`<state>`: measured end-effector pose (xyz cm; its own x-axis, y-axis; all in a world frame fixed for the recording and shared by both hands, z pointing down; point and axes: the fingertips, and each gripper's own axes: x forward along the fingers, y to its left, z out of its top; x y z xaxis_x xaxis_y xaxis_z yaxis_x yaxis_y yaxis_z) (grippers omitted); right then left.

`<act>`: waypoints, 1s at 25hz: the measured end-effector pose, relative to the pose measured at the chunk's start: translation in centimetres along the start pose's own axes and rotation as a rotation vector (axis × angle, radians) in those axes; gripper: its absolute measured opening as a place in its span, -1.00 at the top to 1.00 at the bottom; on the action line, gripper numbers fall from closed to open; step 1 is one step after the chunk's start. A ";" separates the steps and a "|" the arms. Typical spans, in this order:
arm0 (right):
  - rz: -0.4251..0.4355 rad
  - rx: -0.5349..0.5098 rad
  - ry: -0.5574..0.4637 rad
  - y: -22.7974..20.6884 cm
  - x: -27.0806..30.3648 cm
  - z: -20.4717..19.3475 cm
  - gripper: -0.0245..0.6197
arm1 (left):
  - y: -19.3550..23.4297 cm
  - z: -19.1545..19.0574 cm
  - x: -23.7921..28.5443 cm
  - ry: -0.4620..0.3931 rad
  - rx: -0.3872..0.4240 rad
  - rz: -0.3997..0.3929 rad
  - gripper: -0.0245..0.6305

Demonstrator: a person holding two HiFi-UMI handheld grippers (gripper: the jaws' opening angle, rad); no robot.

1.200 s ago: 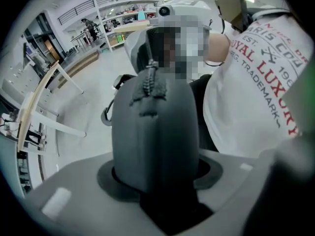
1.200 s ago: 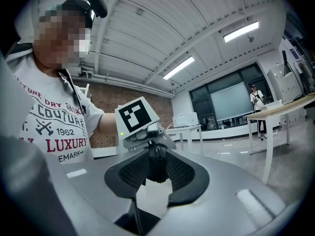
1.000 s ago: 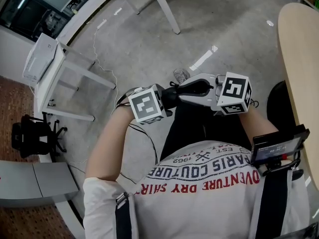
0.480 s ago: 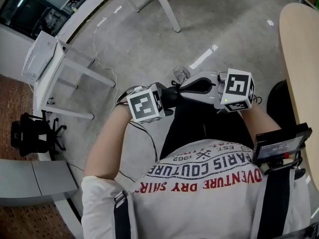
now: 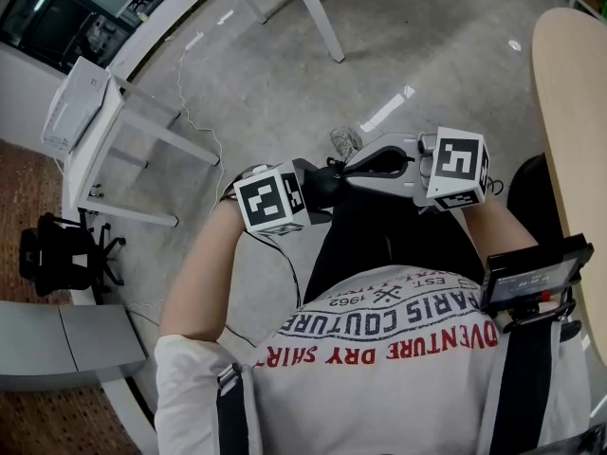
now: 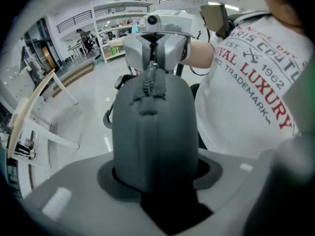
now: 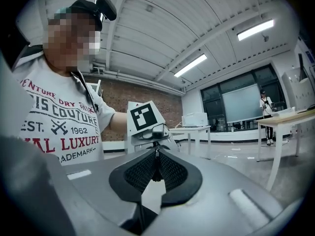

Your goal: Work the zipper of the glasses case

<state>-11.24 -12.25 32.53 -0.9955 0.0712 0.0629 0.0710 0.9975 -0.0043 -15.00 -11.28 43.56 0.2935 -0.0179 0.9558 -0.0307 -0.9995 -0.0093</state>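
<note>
left gripper [image 6: 157,178]: you're clamping the glasses case [image 6: 150,132], zipper [image 6: 149,85] running lengthwise away | right gripper [image 7: 156,170]: jaws just been closing, pinching the zipper pull [image 7: 156,162] at the far end

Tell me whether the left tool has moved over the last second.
Yes, slightly: in the head view the left tool, clamped on the case, has shifted left toward the white desk, its marker cube turning a little.

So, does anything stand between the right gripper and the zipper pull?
Nothing visible does. The right gripper has just been closing its jaws, with the zipper pull pinched between them; the left gripper clamps the glasses case.
</note>
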 end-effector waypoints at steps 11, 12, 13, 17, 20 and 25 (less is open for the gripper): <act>0.026 0.012 -0.019 0.2 -0.6 0.6 0.87 | -1.7 1.7 -0.9 -0.199 -0.084 -0.142 0.19; 0.029 0.017 -0.025 0.2 -0.7 0.7 0.87 | -1.8 1.9 -1.0 -0.224 -0.093 -0.157 0.19; 0.030 0.021 -0.030 0.2 -0.8 0.8 0.87 | -1.8 2.1 -1.2 -0.252 -0.106 -0.169 0.19; 0.026 0.040 -0.046 -0.2 -1.2 0.9 0.87 | -1.7 2.9 -2.2 -0.363 -0.158 -0.203 0.19; 0.031 0.049 -0.067 -0.2 -1.3 1.3 0.87 | -2.0 3.7 -2.9 -0.433 -0.178 -0.232 0.19; 0.034 0.052 -0.081 -0.2 -1.6 1.5 0.87 | -2.1 4.9 -3.9 -0.571 -0.225 -0.275 0.19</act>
<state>-9.77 -12.51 30.93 -0.9946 0.1024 -0.0192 0.1033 0.9930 -0.0575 -11.38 -9.25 38.40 0.7767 0.1631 0.6084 -0.0627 -0.9411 0.3323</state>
